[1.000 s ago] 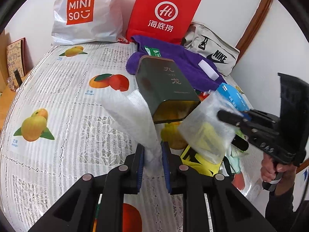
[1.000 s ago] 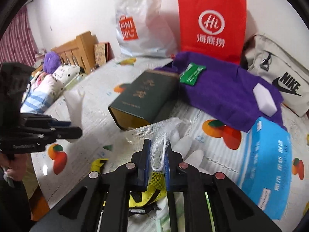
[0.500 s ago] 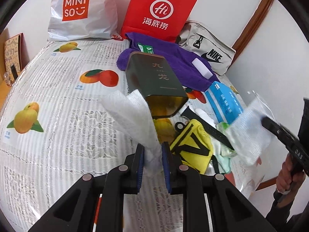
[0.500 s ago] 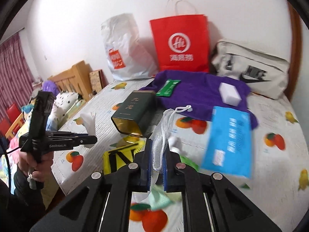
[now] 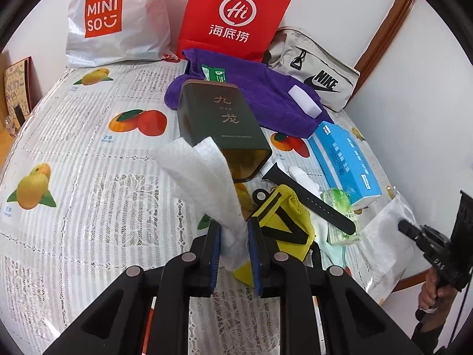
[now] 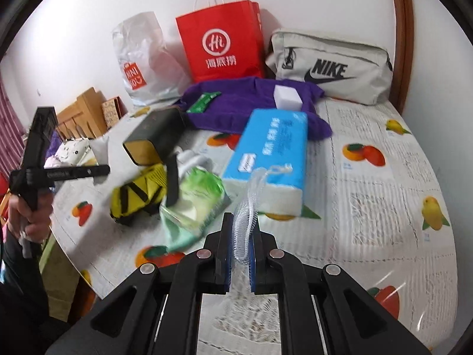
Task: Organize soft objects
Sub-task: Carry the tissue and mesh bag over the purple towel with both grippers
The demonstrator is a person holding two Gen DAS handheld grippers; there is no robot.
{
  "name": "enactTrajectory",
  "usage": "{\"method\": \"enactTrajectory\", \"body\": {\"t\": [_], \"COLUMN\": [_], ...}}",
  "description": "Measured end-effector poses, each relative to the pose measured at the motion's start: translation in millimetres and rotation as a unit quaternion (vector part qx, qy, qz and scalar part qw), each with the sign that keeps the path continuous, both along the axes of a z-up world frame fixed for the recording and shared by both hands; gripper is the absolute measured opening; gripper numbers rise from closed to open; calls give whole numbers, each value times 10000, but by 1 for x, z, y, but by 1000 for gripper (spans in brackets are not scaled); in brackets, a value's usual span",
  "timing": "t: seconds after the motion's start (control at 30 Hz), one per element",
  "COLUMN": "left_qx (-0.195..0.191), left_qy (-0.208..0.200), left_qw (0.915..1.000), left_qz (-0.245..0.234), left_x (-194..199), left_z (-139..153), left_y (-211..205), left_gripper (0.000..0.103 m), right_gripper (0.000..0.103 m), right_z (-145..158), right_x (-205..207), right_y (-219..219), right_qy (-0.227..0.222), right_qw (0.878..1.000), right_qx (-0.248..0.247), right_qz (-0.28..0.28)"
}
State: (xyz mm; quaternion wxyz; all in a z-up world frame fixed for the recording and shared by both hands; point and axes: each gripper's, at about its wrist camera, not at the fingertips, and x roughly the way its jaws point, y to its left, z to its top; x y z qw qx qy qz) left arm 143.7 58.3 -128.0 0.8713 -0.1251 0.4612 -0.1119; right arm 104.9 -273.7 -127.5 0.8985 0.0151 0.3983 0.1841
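The left claw point(image 5: 233, 236) is clamped on a crumpled sheet of white foam wrap point(image 5: 204, 177), which stands up out of the jaws above the tabletop point(image 5: 88, 177) with its fruit-print cloth. The right claw point(image 6: 239, 245) is closed on the neck of a white mesh bag point(image 6: 251, 198); in the left wrist view the bag point(image 5: 384, 233) hangs near the tabletop's right edge, well apart from the dark green tin point(image 5: 224, 130) that lies on its side with its open mouth toward the camera.

The step in hand looks like getting the foam wrap into the mesh bag, or both soft pieces stowed together. To do it well, the two claws need to come close over a bare stretch of cloth, clear of the yellow pouch point(image 5: 283, 219), the black strap point(image 5: 310, 201) and the blue tissue pack point(image 5: 343, 159). The right claw pinches the bag shut at its neck, so the mouth probably has to be regripped by one side before anything goes in. The foam wrap is springy and wide; folding or feeding it end first should help.

Compared with a second ago, the mesh bag has swung from just beside the tin out to the right edge, uncovering the pouch and strap. The left claw and its foam wrap have barely shifted.
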Motion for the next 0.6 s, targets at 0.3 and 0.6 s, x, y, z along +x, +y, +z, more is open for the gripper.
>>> {"method": "enactTrajectory", "body": {"t": [0.3,0.6], "left_qx": [41,116], "left_qy": [-33,-102], "left_qw": [10000,9998], "left_qz": [-20,-95], "left_x": [19,60], "left_z": [19,44], "left_y": [-10,-21], "left_gripper": [17,17], "right_gripper": [8,8], "right_z": [22,60], "right_x": [7,60], "right_y": [-15,-2], "right_qy": [-193,-540], "right_qw": [9994,9979], "right_qx": [286,240], "right_qz": [1,247]}}
